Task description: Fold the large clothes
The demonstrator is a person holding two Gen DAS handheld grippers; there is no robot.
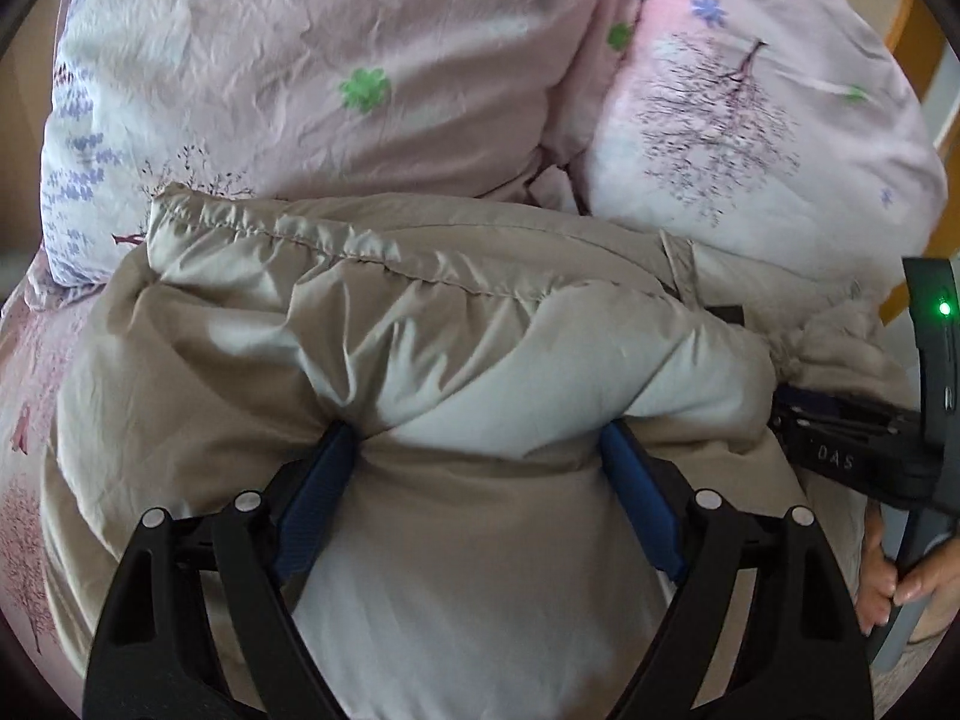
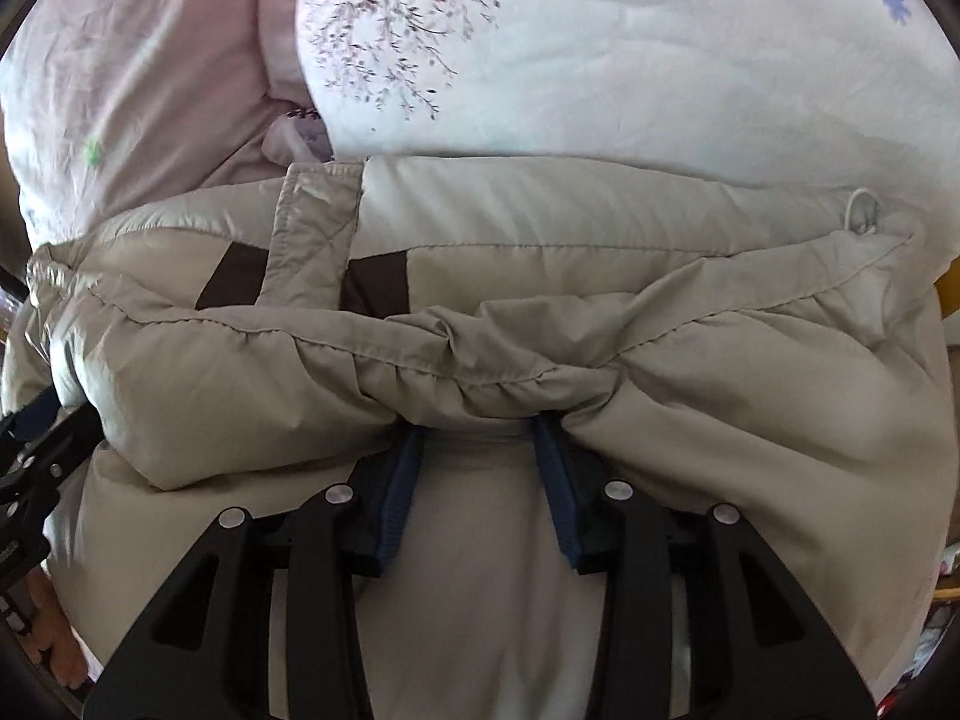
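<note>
1. Blue-padded and black-framed, my left claw (image 1: 480,438) has its pads spread wide, clamped on a thick puffy fold of the beige padded coat (image 1: 420,324); fabric bulges between the pads and over their tips.
2. My right claw (image 2: 480,426) stands narrower, pinching a gathered ridge of the same coat (image 2: 720,420) along a stitched seam; both pads press into the cloth.
3. Just beyond that grip, a flap (image 2: 312,240) lies over two dark brown patches; a small cord loop (image 2: 861,210) sits at the coat's far edge, to the right.
4. In the left view my right claw's black body (image 1: 852,450) shows at the right edge, a green light (image 1: 944,307) above it, my hand (image 1: 900,576) below.
5. Coat lies bunched on the bed; behind it the pink floral quilt (image 1: 300,60) is piled high.
</note>
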